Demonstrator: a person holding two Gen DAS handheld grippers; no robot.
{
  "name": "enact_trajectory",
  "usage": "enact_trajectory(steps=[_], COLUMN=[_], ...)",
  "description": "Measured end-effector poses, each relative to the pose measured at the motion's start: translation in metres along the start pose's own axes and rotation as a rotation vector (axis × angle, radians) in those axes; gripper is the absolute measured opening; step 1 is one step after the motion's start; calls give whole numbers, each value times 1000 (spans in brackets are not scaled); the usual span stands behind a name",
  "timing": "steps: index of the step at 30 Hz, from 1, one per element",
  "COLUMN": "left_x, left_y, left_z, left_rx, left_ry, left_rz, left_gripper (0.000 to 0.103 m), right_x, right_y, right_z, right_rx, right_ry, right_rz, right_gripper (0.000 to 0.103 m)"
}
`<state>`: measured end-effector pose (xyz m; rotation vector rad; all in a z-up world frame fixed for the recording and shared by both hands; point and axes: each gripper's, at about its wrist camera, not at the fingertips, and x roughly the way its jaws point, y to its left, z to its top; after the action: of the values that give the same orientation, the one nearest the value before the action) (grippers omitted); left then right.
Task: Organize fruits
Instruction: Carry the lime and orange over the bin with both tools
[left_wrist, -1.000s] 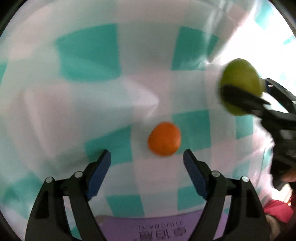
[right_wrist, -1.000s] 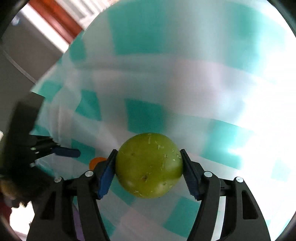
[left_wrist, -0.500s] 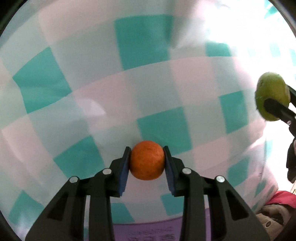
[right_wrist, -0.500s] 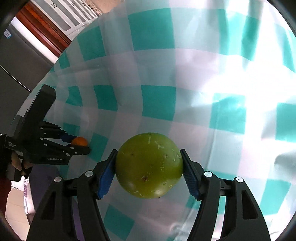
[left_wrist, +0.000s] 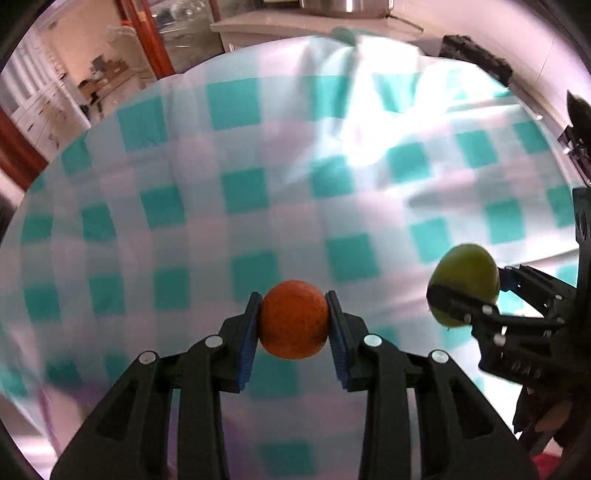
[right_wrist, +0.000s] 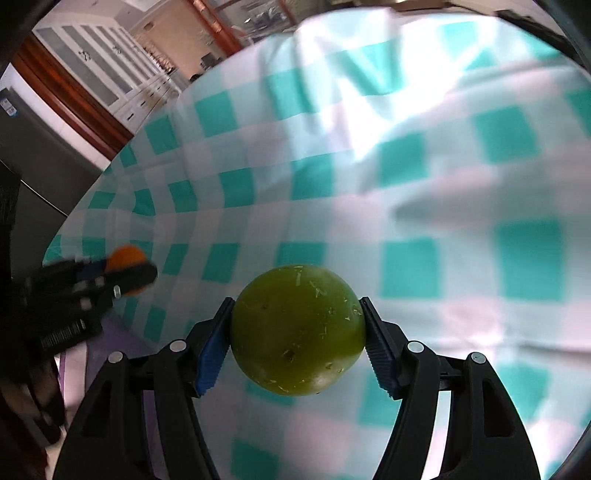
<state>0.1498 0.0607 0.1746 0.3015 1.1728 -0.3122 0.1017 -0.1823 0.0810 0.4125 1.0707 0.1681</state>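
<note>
In the left wrist view, the left gripper (left_wrist: 293, 319) is pinching a small orange fruit (left_wrist: 293, 319) between its blue pads (left_wrist: 246, 347), its jaws narrowed to the fruit's width and holding it above the teal-and-white checkered tablecloth (left_wrist: 243, 192) covering the table. Off to the right, the right gripper (left_wrist: 461, 291) is clamping a green fruit (left_wrist: 467, 275), well apart from the orange one.

In the right wrist view, the right gripper (right_wrist: 297, 332) is squeezing the green fruit (right_wrist: 297, 328) from both sides, its jaws spread wide around it, above the tablecloth (right_wrist: 406, 184). At the far left, the left gripper (right_wrist: 129, 271) is gripping the orange fruit (right_wrist: 125, 256), blurred.
</note>
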Motion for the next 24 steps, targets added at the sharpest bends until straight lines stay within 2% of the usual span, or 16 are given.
enact_trajectory(steps=[1,2,4,7,8,16,24], left_x=[-9,-9,-28,-22,-34,-76,-104], left_y=[-7,-40,-75,-151,-168,-240,-253], left_z=[-12,-24,-51,-73,-87,-148,-168], left_rx=[-27,-42,-58,-48,-38,33,43], left_ry=[-13,-25,-58,-93,-115,-176,-207], left_rz=[4,14,37,65,79,119,122], left_gripper=[35,35,35,35,35,35,35], right_x=[-12,-29,-64,-101,-120,-188,-215], right_y=[-6,-14,-33,-49,-59,-73,-67], right_z=[-7,-15,-35,-58,-70,-115,-132], right_rx=[5,11,19,17,9,-34,-30], right_ry=[-9,-24,-50,-73,-80,-135,-186], right_rz=[-3,-2,5,14,17,56,74], right_gripper=[65,65,65,65,65,65,65])
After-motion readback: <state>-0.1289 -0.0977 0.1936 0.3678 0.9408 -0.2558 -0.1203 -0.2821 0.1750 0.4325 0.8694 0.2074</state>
